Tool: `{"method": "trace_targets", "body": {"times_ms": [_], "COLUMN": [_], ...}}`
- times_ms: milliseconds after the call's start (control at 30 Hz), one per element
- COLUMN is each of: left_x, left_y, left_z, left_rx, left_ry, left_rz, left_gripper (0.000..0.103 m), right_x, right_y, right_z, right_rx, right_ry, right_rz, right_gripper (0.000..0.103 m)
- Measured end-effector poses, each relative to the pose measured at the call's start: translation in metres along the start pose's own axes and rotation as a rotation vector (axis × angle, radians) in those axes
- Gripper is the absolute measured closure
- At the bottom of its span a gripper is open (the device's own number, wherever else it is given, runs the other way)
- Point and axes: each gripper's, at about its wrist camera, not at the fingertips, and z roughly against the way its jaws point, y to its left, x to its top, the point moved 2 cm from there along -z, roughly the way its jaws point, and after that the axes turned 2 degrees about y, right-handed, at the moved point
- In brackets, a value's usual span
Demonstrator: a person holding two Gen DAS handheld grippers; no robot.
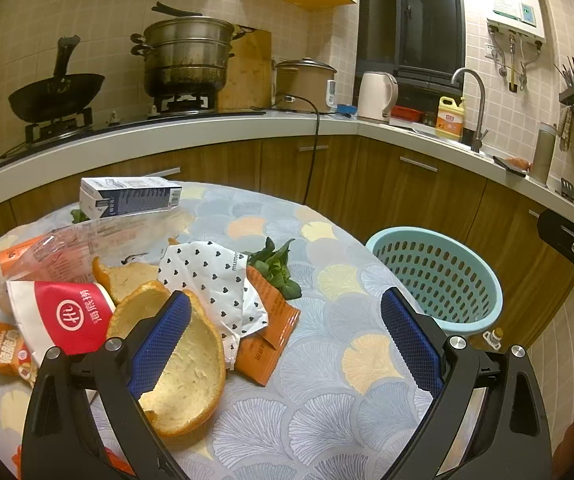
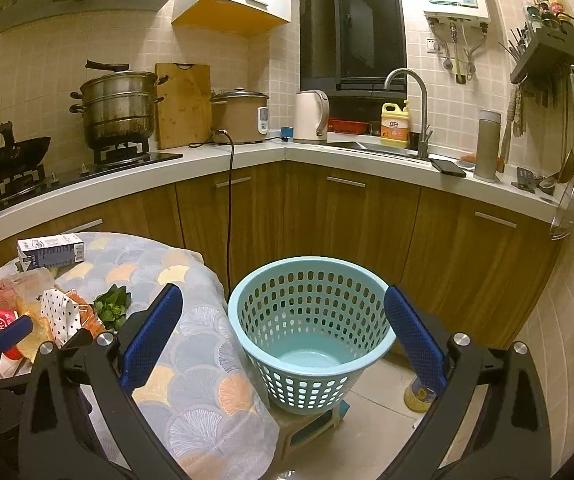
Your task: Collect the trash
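Observation:
Trash lies in a pile on the cloth-covered table [image 1: 327, 380]: a large orange peel [image 1: 191, 376], a heart-dotted white wrapper [image 1: 215, 280], an orange sachet [image 1: 271, 344], a red-and-white paper cup [image 1: 63, 312], green leaves [image 1: 277, 266], a clear plastic bag [image 1: 87, 244] and a white-and-navy carton [image 1: 127, 196]. My left gripper [image 1: 287, 340] is open above the table, its left finger over the orange peel. My right gripper [image 2: 283, 332] is open and empty, straddling the empty light-blue basket [image 2: 311, 328] from above. The basket also shows in the left wrist view [image 1: 439, 276].
The basket stands on a small stool [image 2: 311, 428] on the floor right of the table. A yellow bottle [image 2: 419, 396] stands on the floor beside it. Wooden cabinets [image 2: 327, 220] and a counter with pots, kettle and sink run behind. A snack packet [image 1: 3, 356] lies at the table's left.

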Motion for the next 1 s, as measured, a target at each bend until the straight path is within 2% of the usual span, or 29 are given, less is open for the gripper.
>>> {"method": "trace_targets", "body": {"times_ms": [1000], "left_x": [-0.0013], "left_y": [-0.0017], "left_z": [-0.0026], "left_rx": [0.000], "left_ry": [0.003], "left_rz": [-0.005], "left_gripper": [0.010], "right_x": [0.0005], "right_y": [0.0036], "right_z": [0.0026], "right_rx": [-0.014], "right_ry": [-0.007], "right_rz": [0.023], "right_gripper": [0.007]}}
